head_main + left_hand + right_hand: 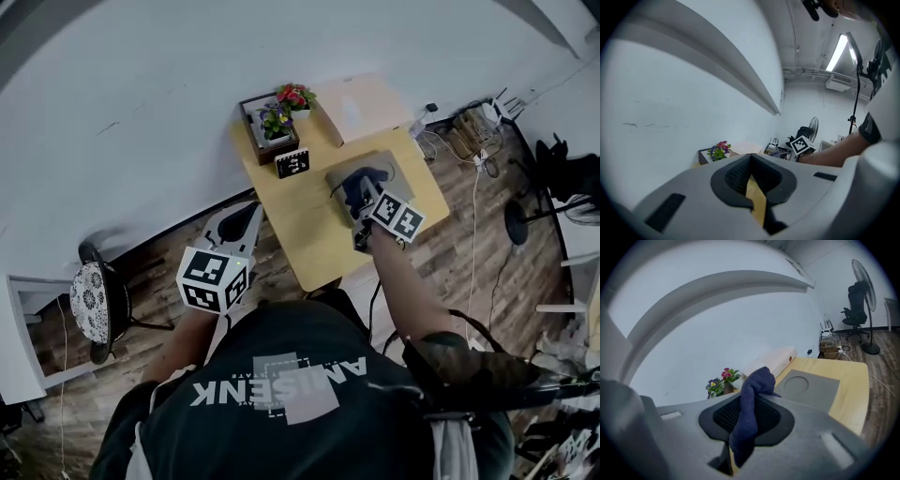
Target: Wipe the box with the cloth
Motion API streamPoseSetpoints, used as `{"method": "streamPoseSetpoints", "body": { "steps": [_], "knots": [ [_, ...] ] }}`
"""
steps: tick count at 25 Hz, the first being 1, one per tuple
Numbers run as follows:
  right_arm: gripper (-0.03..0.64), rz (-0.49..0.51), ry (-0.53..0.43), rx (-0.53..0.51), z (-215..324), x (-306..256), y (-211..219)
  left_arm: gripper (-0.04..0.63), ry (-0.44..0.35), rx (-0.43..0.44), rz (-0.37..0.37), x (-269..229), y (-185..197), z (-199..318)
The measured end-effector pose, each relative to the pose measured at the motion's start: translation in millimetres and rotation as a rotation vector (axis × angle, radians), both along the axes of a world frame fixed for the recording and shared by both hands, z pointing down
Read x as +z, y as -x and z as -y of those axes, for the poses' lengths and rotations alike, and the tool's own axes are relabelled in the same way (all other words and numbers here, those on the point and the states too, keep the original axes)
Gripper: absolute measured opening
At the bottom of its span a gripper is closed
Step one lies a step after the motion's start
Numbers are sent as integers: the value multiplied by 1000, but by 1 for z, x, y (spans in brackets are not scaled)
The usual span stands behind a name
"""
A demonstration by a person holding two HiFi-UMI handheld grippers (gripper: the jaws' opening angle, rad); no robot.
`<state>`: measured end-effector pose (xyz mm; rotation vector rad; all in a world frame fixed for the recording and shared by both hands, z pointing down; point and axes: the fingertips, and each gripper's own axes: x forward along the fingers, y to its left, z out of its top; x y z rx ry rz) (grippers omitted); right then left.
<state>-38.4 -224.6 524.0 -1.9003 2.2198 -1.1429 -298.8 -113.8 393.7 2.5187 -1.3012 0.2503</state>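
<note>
A pale, flat box (361, 105) lies at the far right of the small yellow table (309, 230), against the white wall; it also shows as a pale box (771, 359) in the right gripper view. My right gripper (354, 190) is shut on a dark blue cloth (757, 380), which bunches out between its jaws above a grey mat (813, 387), short of the box. My left gripper (246, 217) hovers off the table's left edge; in its own view the left gripper (750, 161) has its jaws shut with nothing in them.
A dark planter with flowers (275, 122) and a small marker block (292, 164) stand at the table's back left. A chair with a patterned seat (91, 300) is to the left. Cables (459, 131), a fan (862, 282) and an office chair (854, 310) stand to the right.
</note>
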Motion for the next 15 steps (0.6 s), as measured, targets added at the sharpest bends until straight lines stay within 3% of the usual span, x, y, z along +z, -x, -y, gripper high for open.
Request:
{"method": "streamPoseSetpoints", "body": {
  "steps": [6, 10, 15],
  "knots": [
    [71, -46, -1, 18, 7, 0, -65, 0, -8, -19, -7, -11, -29, 25],
    [71, -65, -29, -14, 27, 1, -102, 0, -7, -58, 9, -14, -53, 39],
    [71, -147, 5, -90, 69, 15, -142, 0, -17, -146, 55, -18, -79, 60]
  ]
}}
